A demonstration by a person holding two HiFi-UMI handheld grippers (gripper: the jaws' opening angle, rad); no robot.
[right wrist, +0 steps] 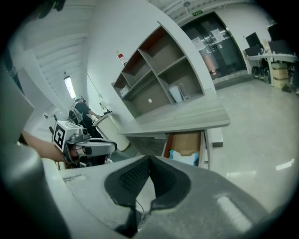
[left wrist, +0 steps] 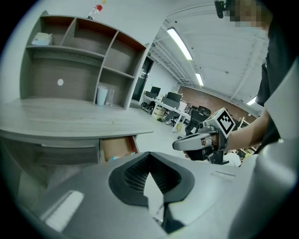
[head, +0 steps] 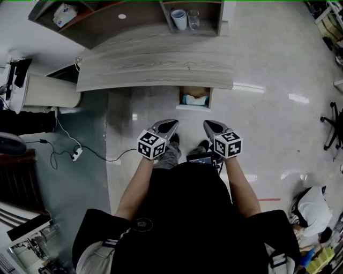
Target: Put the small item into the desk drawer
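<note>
The grey wooden desk (head: pixel 155 61) stands ahead of me, its drawer (head: pixel 194 105) pulled open under the right end. A small blue-and-white item (head: pixel 191 99) lies inside the drawer, also visible in the right gripper view (right wrist: pixel 184 158). My left gripper (head: pixel 172 124) and right gripper (head: pixel 208 125) hover side by side over the floor, short of the drawer, both shut with nothing between the jaws. The left gripper view shows the open drawer (left wrist: pixel 117 146) and the right gripper (left wrist: pixel 183 145). In the right gripper view the left gripper (right wrist: pixel 111 147) is at the left.
A shelf unit (head: pixel 128 16) on the desk holds a cup (head: pixel 179 19), a glass (head: pixel 193 19) and a white box (head: pixel 65 14). A power strip (head: pixel 76 154) with cables lies on the floor at left. An office chair (head: pixel 335 128) stands at right.
</note>
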